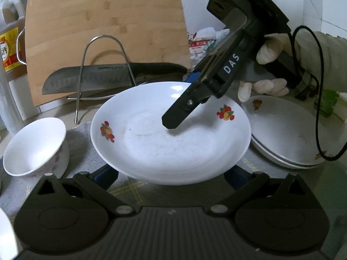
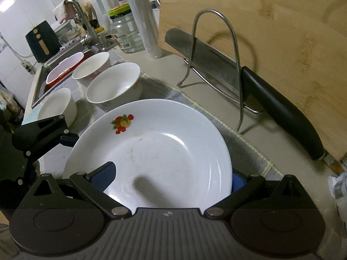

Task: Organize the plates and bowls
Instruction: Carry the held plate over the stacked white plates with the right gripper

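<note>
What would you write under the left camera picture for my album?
Right tool reaches over a fruit-print plate, a bowl beside it.

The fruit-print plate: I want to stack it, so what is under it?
Under the fruit-print plate a grey cloth mat shows at the edges. Whether another plate lies beneath cannot be seen; the plate covers the middle.

Behind the fruit plate [image 1: 171, 143] your way is blocked by the wire rack [image 1: 106, 65], the knife [image 1: 91, 80] and the cutting board [image 1: 104, 32]. Bowls [image 2: 113, 84] crowd its left, stacked plates [image 1: 286, 138] its right. The right claw [image 1: 172, 120] occupies the room above it.
</note>
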`<action>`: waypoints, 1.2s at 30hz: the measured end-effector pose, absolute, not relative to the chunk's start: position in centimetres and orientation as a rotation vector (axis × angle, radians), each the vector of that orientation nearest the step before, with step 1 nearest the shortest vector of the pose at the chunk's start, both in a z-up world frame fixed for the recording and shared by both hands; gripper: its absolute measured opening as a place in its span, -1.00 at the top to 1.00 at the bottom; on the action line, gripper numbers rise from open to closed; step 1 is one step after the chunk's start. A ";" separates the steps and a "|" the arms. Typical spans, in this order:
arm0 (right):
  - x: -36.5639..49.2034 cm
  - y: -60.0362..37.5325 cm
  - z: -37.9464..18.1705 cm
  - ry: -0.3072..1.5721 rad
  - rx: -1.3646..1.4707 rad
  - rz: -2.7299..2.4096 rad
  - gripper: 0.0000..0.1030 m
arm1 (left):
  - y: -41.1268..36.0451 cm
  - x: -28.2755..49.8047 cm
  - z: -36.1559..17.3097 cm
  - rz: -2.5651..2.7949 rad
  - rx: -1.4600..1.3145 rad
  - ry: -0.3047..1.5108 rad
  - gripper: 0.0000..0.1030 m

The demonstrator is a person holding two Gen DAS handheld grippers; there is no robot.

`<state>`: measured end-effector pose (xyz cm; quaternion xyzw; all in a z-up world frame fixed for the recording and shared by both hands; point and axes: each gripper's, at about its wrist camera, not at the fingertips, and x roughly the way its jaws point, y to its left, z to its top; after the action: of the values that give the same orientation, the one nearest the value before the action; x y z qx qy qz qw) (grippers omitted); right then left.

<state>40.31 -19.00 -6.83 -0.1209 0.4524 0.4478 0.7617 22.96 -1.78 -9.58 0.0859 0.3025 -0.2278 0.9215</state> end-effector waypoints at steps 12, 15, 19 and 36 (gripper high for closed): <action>35.9 -21.0 -4.9 0.950 -0.238 0.974 -1.00 | -3.2 19.2 -7.9 -0.473 0.204 0.611 -0.99; 34.9 -21.6 -4.6 0.945 -0.234 0.969 -1.00 | -3.6 18.5 -7.6 -0.478 0.209 0.611 -0.99; 33.8 -22.5 -4.2 0.939 -0.226 0.963 -1.00 | -4.2 17.6 -7.3 -0.491 0.220 0.612 -0.99; 29.5 -28.5 -3.1 0.912 -0.160 0.866 -1.00 | -8.2 16.2 -6.6 -0.599 0.256 0.609 -0.99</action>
<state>29.54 -28.54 -3.11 -0.0749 0.4261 0.4044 0.8058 16.22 -8.25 -6.61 0.1237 0.2944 -0.2899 0.9022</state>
